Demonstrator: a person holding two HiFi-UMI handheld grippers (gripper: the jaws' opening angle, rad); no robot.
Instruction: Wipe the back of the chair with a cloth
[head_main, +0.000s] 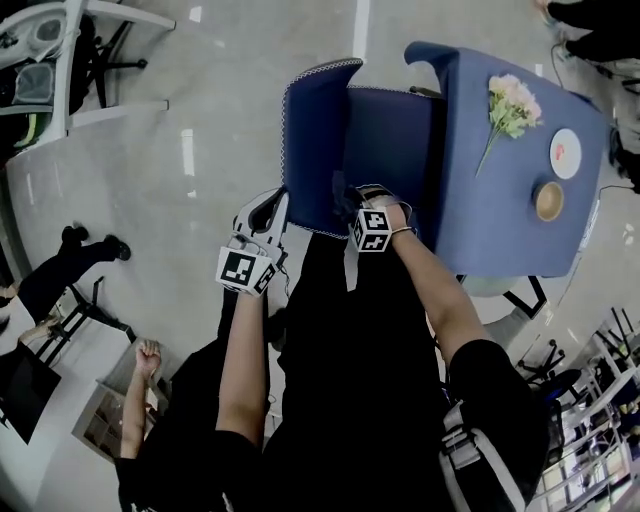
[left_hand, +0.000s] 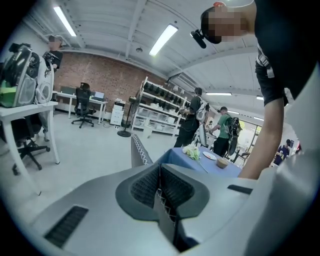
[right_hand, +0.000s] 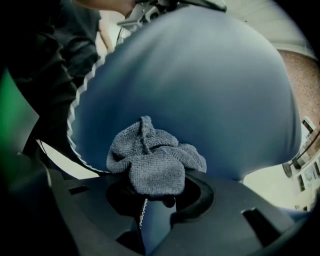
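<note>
A blue chair (head_main: 315, 140) with white zigzag stitching on its trim stands in front of me, its back toward me. My left gripper (head_main: 268, 212) is at the back's left edge. In the left gripper view, that gripper (left_hand: 160, 187) is shut on the stitched edge (left_hand: 141, 151). My right gripper (head_main: 350, 205) is low on the chair back, near its middle. In the right gripper view, the right gripper (right_hand: 150, 192) is shut on a bunched grey cloth (right_hand: 150, 160) that lies against the blue chair back (right_hand: 200, 90).
Right of the chair is a table with a blue cover (head_main: 500, 230) bearing flowers (head_main: 512, 108), a plate (head_main: 565, 153) and a cup (head_main: 548, 200). A person (head_main: 60, 270) is at the left. A white desk (left_hand: 25, 107), shelves (left_hand: 160, 107) and people (left_hand: 225, 132) lie farther off.
</note>
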